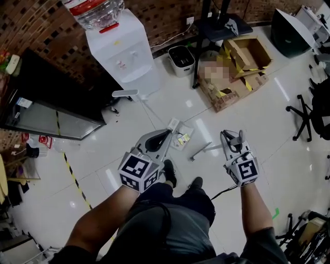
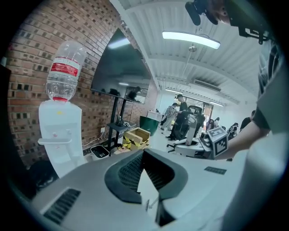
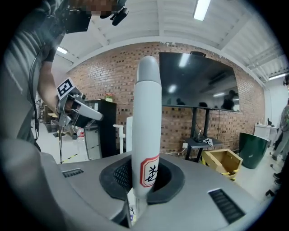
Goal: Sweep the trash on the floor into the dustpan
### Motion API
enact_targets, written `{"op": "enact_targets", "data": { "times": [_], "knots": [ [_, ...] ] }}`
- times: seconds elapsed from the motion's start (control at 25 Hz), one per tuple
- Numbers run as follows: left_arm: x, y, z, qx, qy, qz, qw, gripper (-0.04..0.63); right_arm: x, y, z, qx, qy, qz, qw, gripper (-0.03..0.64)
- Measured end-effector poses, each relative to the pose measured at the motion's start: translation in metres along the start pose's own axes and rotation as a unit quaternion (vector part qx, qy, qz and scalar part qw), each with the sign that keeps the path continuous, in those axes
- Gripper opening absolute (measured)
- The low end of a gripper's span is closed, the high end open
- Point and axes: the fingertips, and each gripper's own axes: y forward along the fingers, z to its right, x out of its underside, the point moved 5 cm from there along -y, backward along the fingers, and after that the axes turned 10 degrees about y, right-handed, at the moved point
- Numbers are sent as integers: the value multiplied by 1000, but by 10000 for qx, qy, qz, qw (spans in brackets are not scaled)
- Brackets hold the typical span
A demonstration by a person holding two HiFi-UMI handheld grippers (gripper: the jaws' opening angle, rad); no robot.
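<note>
Trash [image 1: 183,138]: pale scraps with a fleck of yellow-green on the white floor [image 1: 268,118], right at the dustpan [image 1: 174,125] and just ahead of the person's shoes [image 1: 169,172]. Whether they lie in the pan or only against it, I can't tell.
Left gripper [image 1: 159,139]: hanging low over the near side of the dustpan. The pads are drawn together at the tips, with only a thin pale wedge between them, and what that wedge is I can't make out.
Right gripper [image 3: 143,189]: jaws clamped on the broom handle [image 3: 147,113], a white tube with a red-framed label standing upright through the pads.
Broom shaft [image 1: 206,150]: grey, slanting across the floor from under the right gripper, its low end just beside the scraps.
Dustpan handle [image 1: 125,93]: a white grip on a thin shaft leaning toward the water dispenser [image 1: 126,51]. Its lower end is hidden behind the left gripper in the head view.
Ahead: the dispenser carries an upturned bottle [image 1: 98,13] against the brick wall. A small white bin [image 1: 181,59] sits beside it, then a black stand [image 1: 206,41].
Right side: cardboard boxes [image 1: 247,54] are splayed open on the floor, and an office chair [image 1: 309,118] stands well apart.
Left side: a black cabinet [image 1: 56,98], with yellow-black tape [image 1: 75,178] running along the floor.
</note>
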Motion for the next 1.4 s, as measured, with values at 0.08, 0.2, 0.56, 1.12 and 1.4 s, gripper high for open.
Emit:
{"op": "enact_targets", "data": {
  "times": [0.08, 0.2, 0.56, 1.12, 1.4],
  "knots": [
    [6, -1, -9, -87, -25, -80, 9999, 14, 8, 24, 2, -121, -16, -18, 9999, 34],
    [12, -2, -18, -185, -26, -138, 9997, 14, 12, 60, -4, -402, -5, 53, 9992, 34],
    [31, -18, -53, -408, -19, -222, 9989, 14, 6, 149, -95, -2067, -288, -75, 9780, 34],
    [15, 3, -49, -219, -9, -88, 9997, 14, -21, 109, -83, -1934, 99, 124, 9810, 34],
    [-20, 24, -17, 216, 141, 161, 9995, 14, -59, 32, -42, -844, 615, 634, 9925, 34]
  ]
}}
